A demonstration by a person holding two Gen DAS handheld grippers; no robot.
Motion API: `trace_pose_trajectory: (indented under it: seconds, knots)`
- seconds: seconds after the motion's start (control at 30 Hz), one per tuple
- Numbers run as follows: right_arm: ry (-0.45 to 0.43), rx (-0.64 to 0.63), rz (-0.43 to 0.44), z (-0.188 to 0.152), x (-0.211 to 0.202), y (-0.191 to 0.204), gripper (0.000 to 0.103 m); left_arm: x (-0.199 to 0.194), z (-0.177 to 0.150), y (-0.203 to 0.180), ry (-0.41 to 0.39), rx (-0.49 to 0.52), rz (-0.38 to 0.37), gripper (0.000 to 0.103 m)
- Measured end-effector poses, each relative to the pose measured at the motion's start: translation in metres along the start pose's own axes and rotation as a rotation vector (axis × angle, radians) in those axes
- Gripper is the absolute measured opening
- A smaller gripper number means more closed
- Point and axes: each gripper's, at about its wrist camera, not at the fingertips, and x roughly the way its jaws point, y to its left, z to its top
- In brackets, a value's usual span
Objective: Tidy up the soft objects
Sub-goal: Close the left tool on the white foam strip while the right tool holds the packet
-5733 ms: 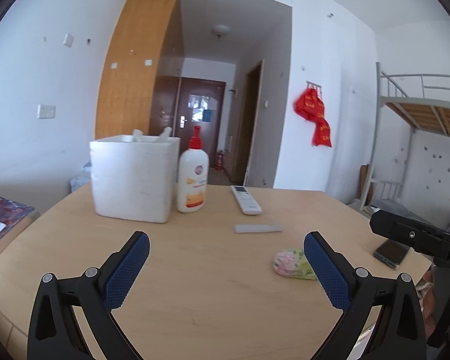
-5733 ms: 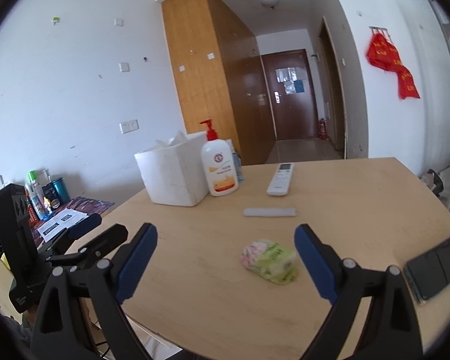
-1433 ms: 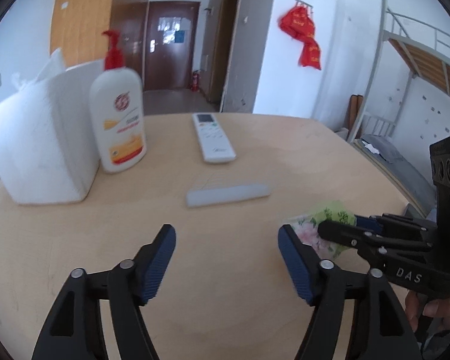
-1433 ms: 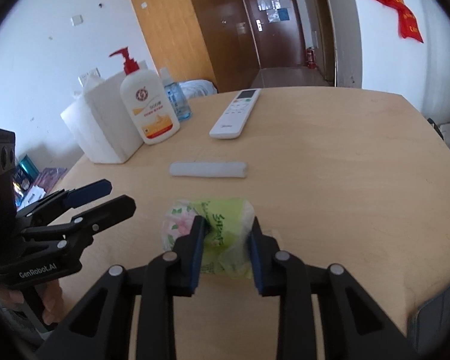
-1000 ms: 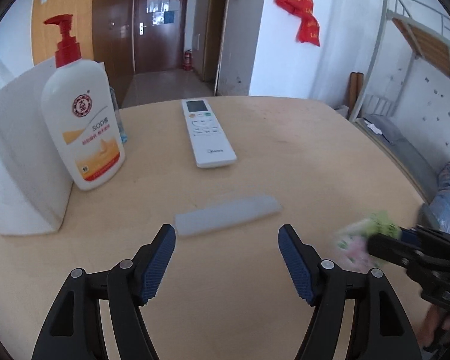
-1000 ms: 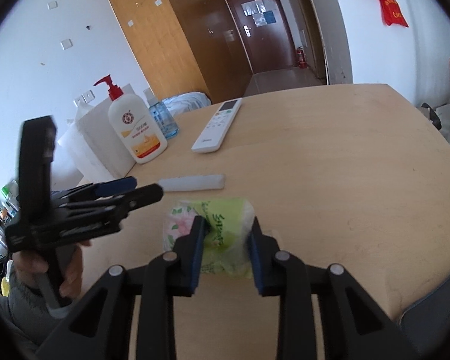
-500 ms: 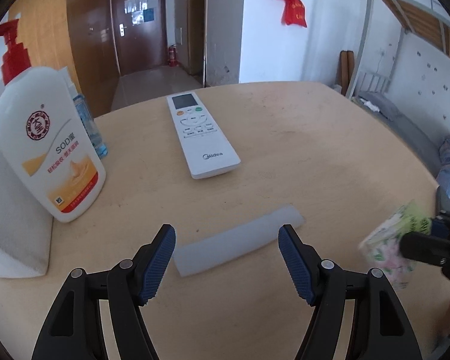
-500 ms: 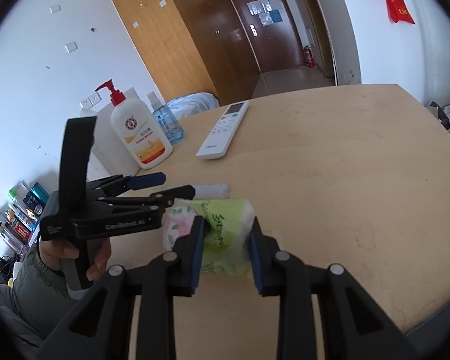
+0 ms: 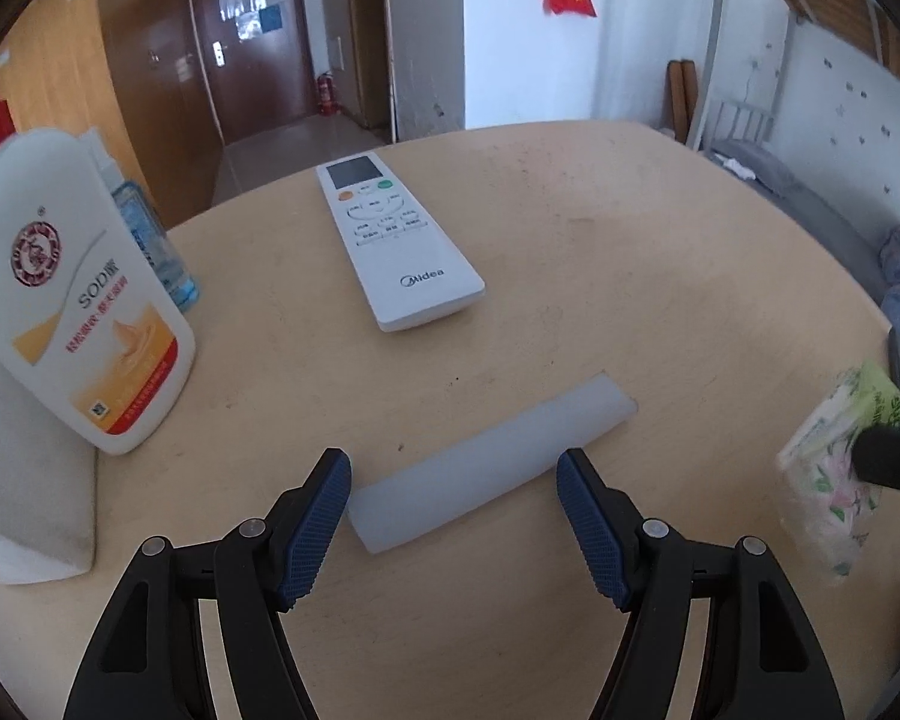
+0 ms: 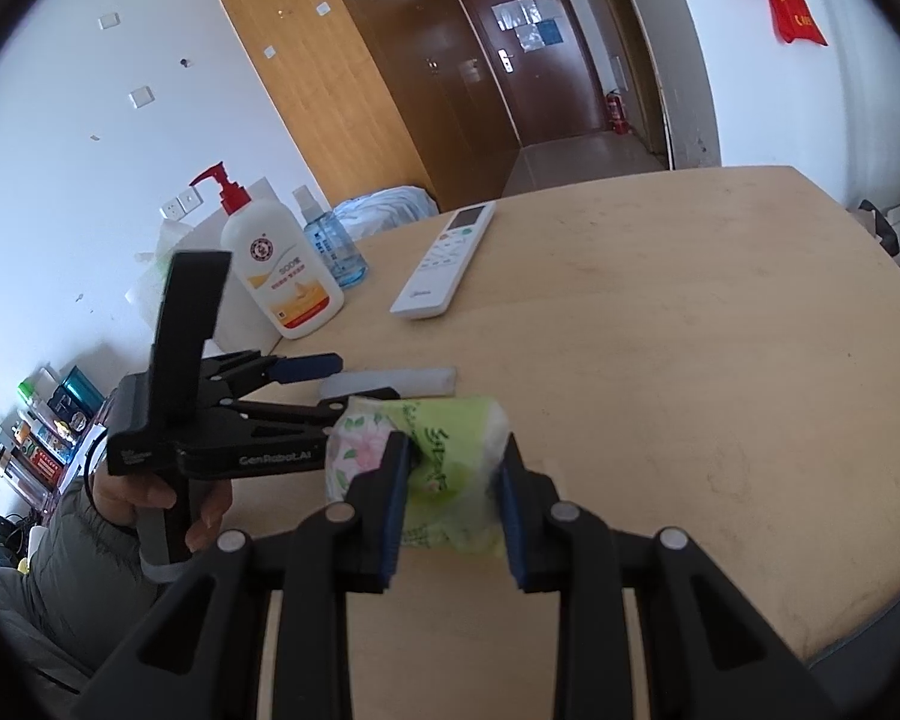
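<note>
My right gripper (image 10: 450, 501) is shut on a green and floral tissue pack (image 10: 444, 450) and holds it above the table; the pack also shows at the right edge of the left wrist view (image 9: 834, 468). A translucent white soft strip (image 9: 492, 462) lies flat on the table, and it shows in the right wrist view (image 10: 390, 381). My left gripper (image 9: 453, 531) is open, its fingers on either side of the strip's near end, just short of it. In the right wrist view the left gripper (image 10: 306, 384) sits beside the strip.
A white remote (image 9: 390, 240) lies beyond the strip. A lotion pump bottle (image 9: 66, 306), a small blue spray bottle (image 9: 156, 246) and a white foam box (image 9: 18, 480) stand at the left. The round wooden table (image 9: 660, 252) ends close on the right.
My left gripper has moved forward and down, so the strip now lies between its open fingers. My right gripper has lifted the tissue pack off the table and keeps holding it.
</note>
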Motion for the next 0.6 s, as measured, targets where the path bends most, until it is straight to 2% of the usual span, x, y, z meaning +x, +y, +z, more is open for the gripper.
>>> trace_pose_trajectory:
  seconds: [0.13,0.2,0.27,0.33,0.4,0.47,0.5,0.6]
  knots:
    - [0.003,0.000,0.002,-0.001,0.000,0.001,0.032,0.004,0.004,0.003,0.019,-0.003,-0.022,0.070]
    - [0.003,0.005,0.001,-0.001,0.000,0.001,0.032,0.005,0.005,0.004,0.026,-0.008,-0.030,0.060]
    - [0.003,0.008,-0.002,0.000,0.000,-0.001,0.032,0.001,0.006,0.001,0.039,-0.004,-0.031,0.044]
    - [0.004,0.010,-0.006,0.000,0.000,-0.001,0.032,-0.003,0.004,-0.001,0.046,0.002,-0.028,0.032]
    - [0.003,0.013,-0.009,0.001,0.000,0.000,0.032,-0.005,0.002,-0.003,0.055,0.006,-0.014,0.025]
    - [-0.002,0.010,-0.009,0.002,0.000,0.002,0.032,-0.010,-0.002,-0.001,0.067,0.006,-0.001,0.010]
    - [-0.004,0.009,-0.009,0.002,-0.001,0.002,0.032,-0.012,-0.003,-0.001,0.066,-0.002,0.004,0.006]
    - [-0.011,0.010,-0.013,0.001,-0.003,0.003,0.032,-0.020,-0.006,-0.004,0.085,0.001,-0.020,0.005]
